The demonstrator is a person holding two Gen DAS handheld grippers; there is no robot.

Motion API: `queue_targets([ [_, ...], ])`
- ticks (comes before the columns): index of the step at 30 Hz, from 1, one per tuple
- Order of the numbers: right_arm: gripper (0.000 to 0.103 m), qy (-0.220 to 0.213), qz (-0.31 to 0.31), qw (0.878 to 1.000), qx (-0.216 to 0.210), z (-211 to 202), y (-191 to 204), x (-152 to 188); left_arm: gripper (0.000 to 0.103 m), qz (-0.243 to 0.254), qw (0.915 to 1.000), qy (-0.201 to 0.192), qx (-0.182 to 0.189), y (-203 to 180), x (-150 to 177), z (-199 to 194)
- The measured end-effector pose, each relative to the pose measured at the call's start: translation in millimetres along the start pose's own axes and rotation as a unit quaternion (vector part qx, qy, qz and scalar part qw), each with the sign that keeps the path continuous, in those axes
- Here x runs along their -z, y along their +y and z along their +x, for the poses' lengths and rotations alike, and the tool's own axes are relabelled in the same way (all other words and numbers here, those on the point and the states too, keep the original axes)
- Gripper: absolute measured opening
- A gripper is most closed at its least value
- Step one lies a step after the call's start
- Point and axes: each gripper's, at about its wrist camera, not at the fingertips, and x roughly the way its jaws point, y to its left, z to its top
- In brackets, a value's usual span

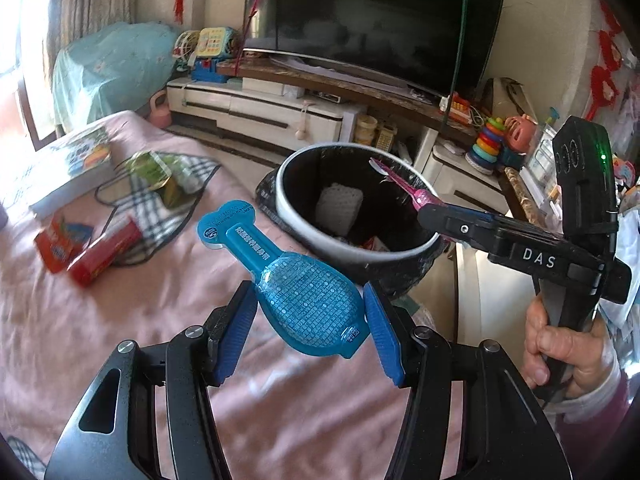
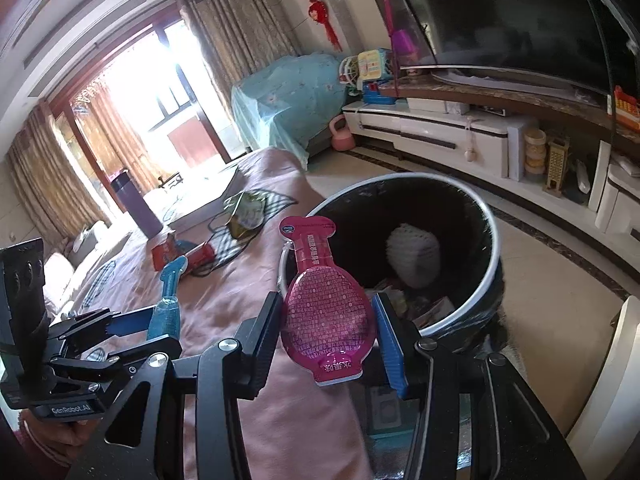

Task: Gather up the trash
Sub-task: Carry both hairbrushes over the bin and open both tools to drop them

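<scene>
My left gripper (image 1: 310,316) is shut on a blue spoon-shaped jelly packet (image 1: 280,276), held above the pink cloth next to the bin. My right gripper (image 2: 326,330) is shut on a pink spoon-shaped jelly packet (image 2: 324,304), held at the near rim of the black-lined trash bin (image 2: 486,220). In the left wrist view the right gripper (image 1: 428,210) holds the pink packet (image 1: 400,186) over the bin (image 1: 296,218). The left gripper (image 2: 136,326) with the blue packet (image 2: 166,300) shows in the right wrist view. The bin holds a white foam net and wrappers.
On the pink cloth (image 1: 120,320) lie red wrappers (image 1: 104,254), a green packet (image 1: 156,174) on a checked cloth, and a book (image 1: 68,168). A purple bottle (image 2: 136,204) stands farther back. A TV stand (image 1: 280,108) and toys lie beyond the bin.
</scene>
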Motion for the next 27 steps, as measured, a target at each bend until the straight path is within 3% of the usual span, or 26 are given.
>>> queue_targets([
  [27, 0.047, 0.000, 0.019, 0.999, 0.027, 20, -49, -46, 0.055, 0.032, 0.9990, 0.024, 0.021, -35, -50, 63],
])
